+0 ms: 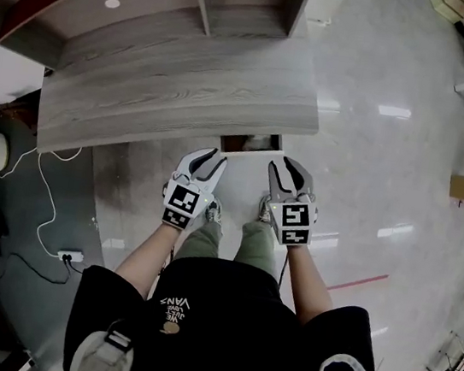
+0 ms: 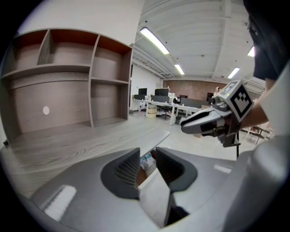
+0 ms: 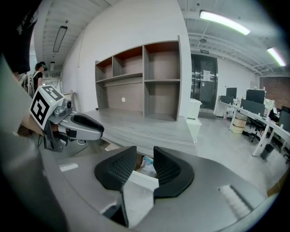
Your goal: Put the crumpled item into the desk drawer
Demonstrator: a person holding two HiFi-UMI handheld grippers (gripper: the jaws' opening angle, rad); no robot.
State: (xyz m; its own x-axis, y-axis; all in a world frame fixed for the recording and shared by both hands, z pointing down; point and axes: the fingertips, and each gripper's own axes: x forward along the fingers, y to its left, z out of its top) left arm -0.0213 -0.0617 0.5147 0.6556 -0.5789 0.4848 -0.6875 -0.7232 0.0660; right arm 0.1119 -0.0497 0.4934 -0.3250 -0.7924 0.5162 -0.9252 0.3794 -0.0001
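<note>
left gripper (image 1: 206,166) released, empty | right gripper (image 1: 287,178) released, empty | crumpled item (image 3: 147,164) sits in open drawer (image 1: 251,144) under bench (image 1: 178,86)

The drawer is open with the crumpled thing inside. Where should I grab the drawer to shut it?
Probably the drawer's front panel, along its top edge, coming down from above on the person's side. It sticks out past the desk edge with its top open, so that thin straight rim is free for jaws to straddle. No handle shows.
</note>
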